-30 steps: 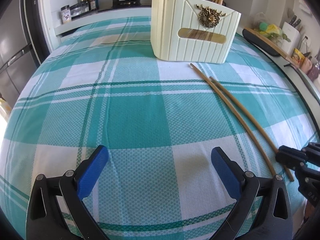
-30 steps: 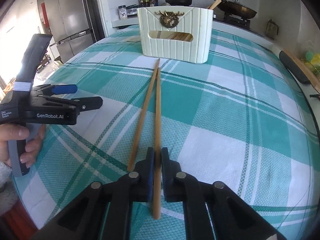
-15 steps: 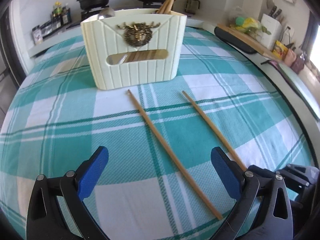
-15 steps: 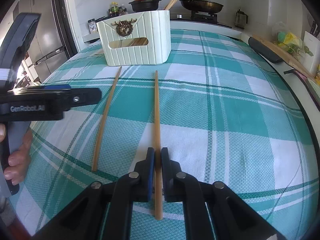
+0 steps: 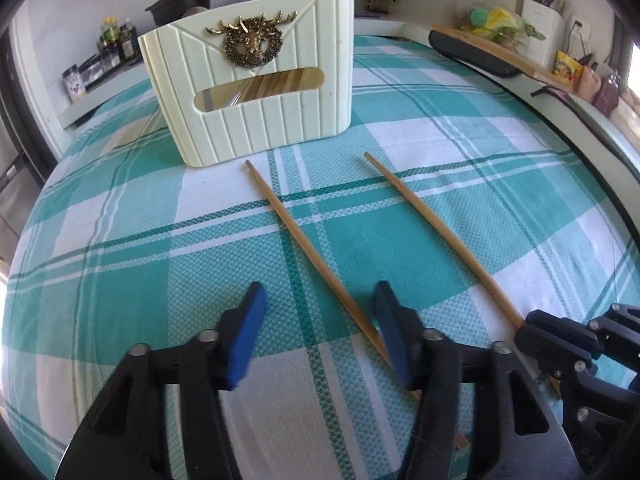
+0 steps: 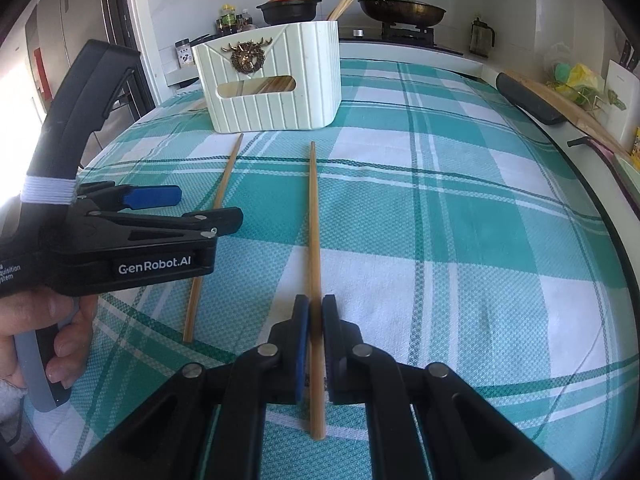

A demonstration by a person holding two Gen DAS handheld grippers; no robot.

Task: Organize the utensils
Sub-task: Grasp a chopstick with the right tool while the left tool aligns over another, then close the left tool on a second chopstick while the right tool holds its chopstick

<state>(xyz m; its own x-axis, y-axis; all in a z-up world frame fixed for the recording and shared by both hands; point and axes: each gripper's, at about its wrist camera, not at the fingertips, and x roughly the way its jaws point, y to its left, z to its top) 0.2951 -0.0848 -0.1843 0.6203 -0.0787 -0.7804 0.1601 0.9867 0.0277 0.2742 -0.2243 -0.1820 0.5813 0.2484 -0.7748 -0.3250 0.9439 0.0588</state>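
Near the tabletop's front edge, your right tongs point(image 6: 315, 322) grip one chopstick point(image 6: 314, 216); your left tongs point(image 5: 318, 320), wide, straddle the other chopstick point(image 5: 304, 246), pointing at the holder point(image 5: 256, 80).

Two long, thin wooden chopsticks lie apart on the table, tips toward a cream ribbed plastic utensil holder point(image 5: 256, 80) standing upright: the left chopstick point(image 5: 308, 256) loose, the right chopstick point(image 6: 314, 236) pinched.

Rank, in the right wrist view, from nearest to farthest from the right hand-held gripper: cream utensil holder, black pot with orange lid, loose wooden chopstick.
1. Loose wooden chopstick, on the cloth, left.
2. Cream utensil holder, mid-table, ahead.
3. Black pot with orange lid, on the far counter.
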